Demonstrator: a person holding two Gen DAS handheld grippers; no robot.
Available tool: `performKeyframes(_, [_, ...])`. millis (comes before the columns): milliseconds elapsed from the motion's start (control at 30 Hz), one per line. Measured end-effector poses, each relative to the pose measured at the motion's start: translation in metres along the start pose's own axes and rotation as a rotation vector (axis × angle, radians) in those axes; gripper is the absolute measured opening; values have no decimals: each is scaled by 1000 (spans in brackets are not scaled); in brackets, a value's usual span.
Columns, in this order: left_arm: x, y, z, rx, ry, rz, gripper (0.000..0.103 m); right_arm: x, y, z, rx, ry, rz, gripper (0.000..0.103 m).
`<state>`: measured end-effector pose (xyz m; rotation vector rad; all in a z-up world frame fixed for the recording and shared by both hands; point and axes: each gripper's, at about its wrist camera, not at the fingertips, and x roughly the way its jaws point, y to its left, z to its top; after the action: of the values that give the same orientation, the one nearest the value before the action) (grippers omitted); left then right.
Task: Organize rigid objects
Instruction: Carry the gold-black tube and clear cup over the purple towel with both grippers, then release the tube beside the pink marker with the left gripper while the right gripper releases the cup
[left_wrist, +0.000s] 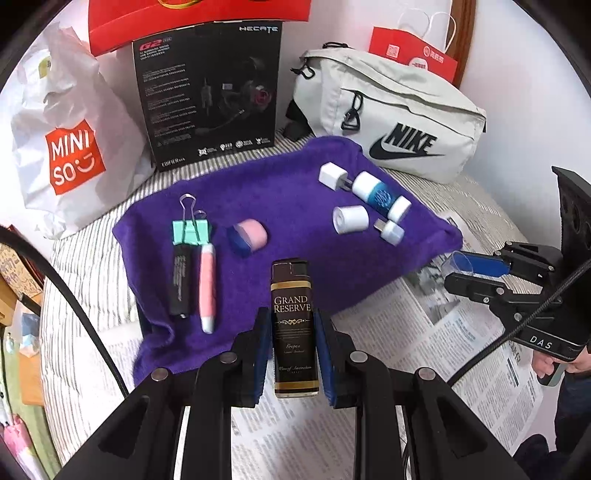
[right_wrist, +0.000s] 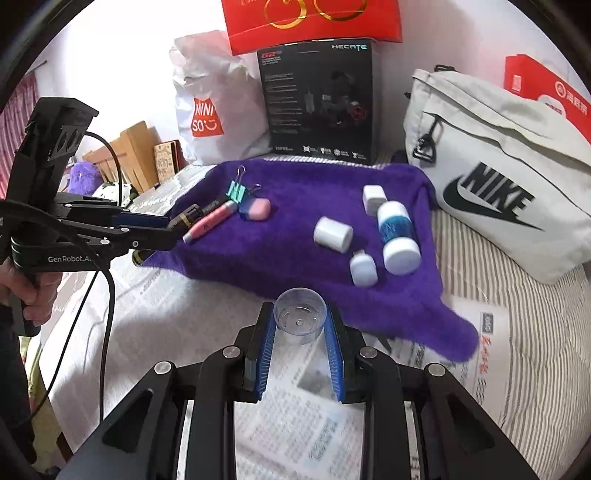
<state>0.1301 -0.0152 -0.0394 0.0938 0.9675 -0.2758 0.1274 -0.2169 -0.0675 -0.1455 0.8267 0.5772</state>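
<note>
Placing step: left gripper (left_wrist: 293, 354) clamps the black gold-lettered lighter (left_wrist: 294, 328); right gripper (right_wrist: 300, 332) pinches a clear plastic cup (right_wrist: 300, 315). Next: set both on the purple towel (left_wrist: 295, 206).

White wall (right_wrist: 110, 55) behind a striped bed (left_wrist: 74, 266) (newspaper (left_wrist: 424, 332) spread on it).

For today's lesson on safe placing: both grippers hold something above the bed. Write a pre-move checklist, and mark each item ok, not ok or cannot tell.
1. Left gripper shut on the lighter: ok.
2. Right gripper shut on the clear cup: ok.
3. Lighter gripped near its middle, straight between the pads: ok.
4. Bare spot on the purple towel for a placement: ok, between the eraser and the white roll.
5. Grippers apart from each other: ok.
6. Cup empty: ok, nothing shows inside.
</note>
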Motion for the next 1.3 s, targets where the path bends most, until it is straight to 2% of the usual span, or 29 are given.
performKeyframes(300, [12, 14, 21, 3, 5, -8, 23, 24, -6, 27, 6, 4, 12, 27])
performKeyframes(600, [37, 26, 29, 0, 37, -14, 23, 48, -17, 45, 10, 29, 4, 27])
performKeyframes(1300, [77, 27, 38, 53, 111, -42, 23, 100, -14, 51, 0, 136, 37, 27])
